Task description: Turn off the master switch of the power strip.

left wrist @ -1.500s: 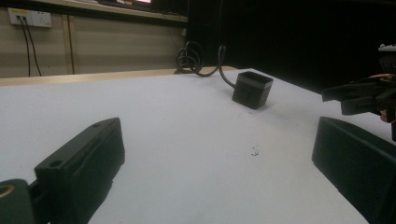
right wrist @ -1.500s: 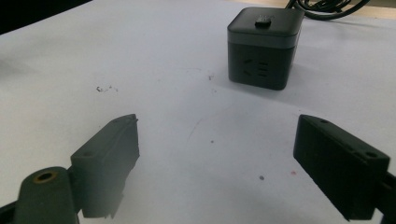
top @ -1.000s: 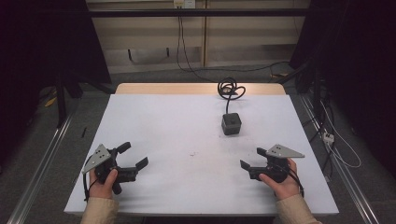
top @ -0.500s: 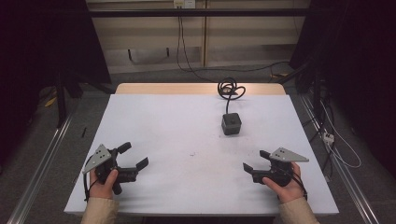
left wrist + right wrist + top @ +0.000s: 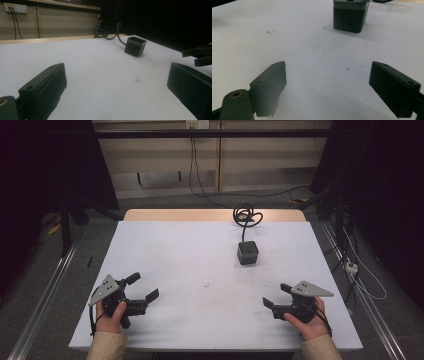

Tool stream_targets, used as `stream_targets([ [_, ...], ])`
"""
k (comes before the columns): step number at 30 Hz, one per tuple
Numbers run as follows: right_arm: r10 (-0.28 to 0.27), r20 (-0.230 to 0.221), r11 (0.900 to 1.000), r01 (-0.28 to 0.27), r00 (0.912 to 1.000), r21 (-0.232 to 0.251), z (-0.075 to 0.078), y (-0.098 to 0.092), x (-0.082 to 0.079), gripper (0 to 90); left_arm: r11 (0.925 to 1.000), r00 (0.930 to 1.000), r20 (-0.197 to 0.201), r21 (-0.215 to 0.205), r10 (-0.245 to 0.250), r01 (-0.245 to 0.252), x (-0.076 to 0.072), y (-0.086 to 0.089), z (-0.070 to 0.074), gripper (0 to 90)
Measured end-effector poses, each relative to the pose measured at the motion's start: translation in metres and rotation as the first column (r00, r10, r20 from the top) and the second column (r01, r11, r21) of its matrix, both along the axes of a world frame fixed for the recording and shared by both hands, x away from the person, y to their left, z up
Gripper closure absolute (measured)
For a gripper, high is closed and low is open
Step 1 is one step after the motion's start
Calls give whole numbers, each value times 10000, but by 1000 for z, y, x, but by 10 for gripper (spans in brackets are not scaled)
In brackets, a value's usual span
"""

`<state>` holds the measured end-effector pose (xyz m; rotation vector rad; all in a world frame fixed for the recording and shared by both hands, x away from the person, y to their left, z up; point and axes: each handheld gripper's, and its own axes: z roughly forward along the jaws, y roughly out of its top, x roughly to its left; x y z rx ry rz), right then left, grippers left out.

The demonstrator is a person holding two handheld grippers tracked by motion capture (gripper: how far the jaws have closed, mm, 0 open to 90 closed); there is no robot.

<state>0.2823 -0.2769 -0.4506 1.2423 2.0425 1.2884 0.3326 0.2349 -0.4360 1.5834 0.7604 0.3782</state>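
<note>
A small black cube stands right of the table's middle, and a black cable runs from it to a coil at the far edge. My left gripper rests near the front left corner, held by a hand, open and empty. My right gripper sits near the front right, also open and empty. In the left gripper view the cube stands far ahead of the open jaws of my left gripper, with the right gripper's tips at the right edge. In the right gripper view the cube lies beyond my right gripper.
The white table top has a wooden strip along its far edge. A small dark smudge marks the middle of the table. Metal rails run along both sides on the floor, and loose cables lie to the right.
My right gripper has shifted slightly to the right and toward the near edge. The left gripper and the cube have not moved.
</note>
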Motion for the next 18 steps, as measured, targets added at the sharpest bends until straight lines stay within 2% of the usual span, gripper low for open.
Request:
stream_targets([
  [18,-109,76,9999,109,9999,-10,-2,-5,-8,140,10000,10000,2,54,-7,7,0,0,0,20],
])
